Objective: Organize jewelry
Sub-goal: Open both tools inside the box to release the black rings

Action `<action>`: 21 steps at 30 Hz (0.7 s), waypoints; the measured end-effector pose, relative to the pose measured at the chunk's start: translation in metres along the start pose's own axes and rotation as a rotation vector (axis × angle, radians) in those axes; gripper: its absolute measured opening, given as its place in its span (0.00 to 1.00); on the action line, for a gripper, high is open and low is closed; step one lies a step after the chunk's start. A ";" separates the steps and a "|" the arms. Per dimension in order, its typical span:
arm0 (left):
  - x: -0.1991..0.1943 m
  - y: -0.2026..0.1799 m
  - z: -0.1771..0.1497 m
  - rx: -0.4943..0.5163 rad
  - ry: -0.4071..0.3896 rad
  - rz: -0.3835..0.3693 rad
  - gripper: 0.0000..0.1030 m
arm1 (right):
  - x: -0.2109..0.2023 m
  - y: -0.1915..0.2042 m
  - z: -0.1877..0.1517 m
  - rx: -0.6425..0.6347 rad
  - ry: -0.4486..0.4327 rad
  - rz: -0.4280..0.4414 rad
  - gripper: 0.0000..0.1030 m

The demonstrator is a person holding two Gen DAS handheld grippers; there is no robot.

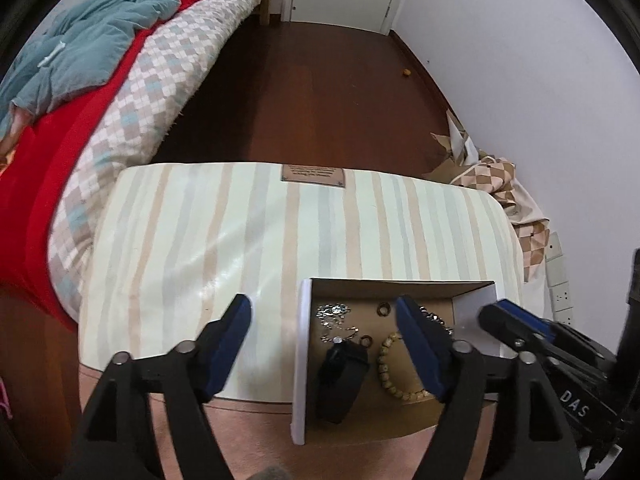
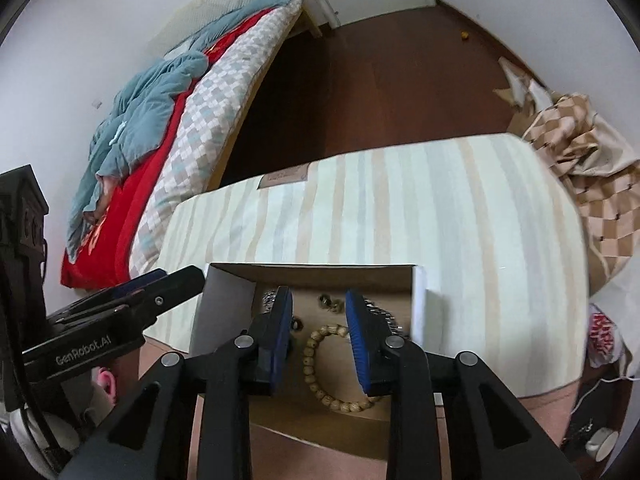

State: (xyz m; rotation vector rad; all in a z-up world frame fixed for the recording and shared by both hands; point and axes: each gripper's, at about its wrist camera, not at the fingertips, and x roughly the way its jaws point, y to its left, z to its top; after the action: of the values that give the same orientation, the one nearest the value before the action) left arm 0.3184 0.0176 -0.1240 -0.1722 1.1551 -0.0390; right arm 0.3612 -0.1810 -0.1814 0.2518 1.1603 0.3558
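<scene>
A bed [image 1: 132, 92] with a checked quilt, red sheet and teal blanket [image 1: 76, 40] fills the left side of the room, dark wooden floor [image 1: 320, 92] lies open beyond, and a heap of checked fabric and cardboard [image 1: 504, 184] crowds the right wall. Nearer, the striped desk [image 1: 224, 248] spreads wide and bare to the left, its far edge carrying a small brown label [image 1: 313, 175]. At the desk's near right edge sits the open cardboard box [image 1: 305, 344], its white walls standing up around the jewelry. The left gripper [image 1: 324, 344] straddles the box's left wall, jaws spread wide and holding nothing; the right gripper [image 2: 318, 336] hangs over the box, jaws parted and empty. Inside lie a black pouch [image 1: 342, 380], a wooden bead bracelet [image 2: 320, 368] — between the right jaws — silver chains [image 1: 334, 318] and small dark rings [image 1: 383, 309].
</scene>
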 end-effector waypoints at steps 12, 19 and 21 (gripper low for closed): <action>-0.025 0.005 -0.057 0.046 -0.050 0.166 1.00 | -0.029 0.012 -0.051 -0.091 0.029 -0.384 0.95; -0.062 -0.001 -0.082 0.056 -0.093 0.170 1.00 | -0.063 0.022 -0.077 -0.096 -0.011 -0.460 0.99; -0.077 -0.004 -0.088 0.056 -0.107 0.156 1.00 | -0.080 0.027 -0.083 -0.093 -0.032 -0.465 0.99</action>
State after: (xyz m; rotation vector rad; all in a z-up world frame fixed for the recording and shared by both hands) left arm 0.2075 0.0125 -0.0881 -0.0336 1.0563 0.0752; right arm 0.2520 -0.1870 -0.1353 -0.0962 1.1298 -0.0046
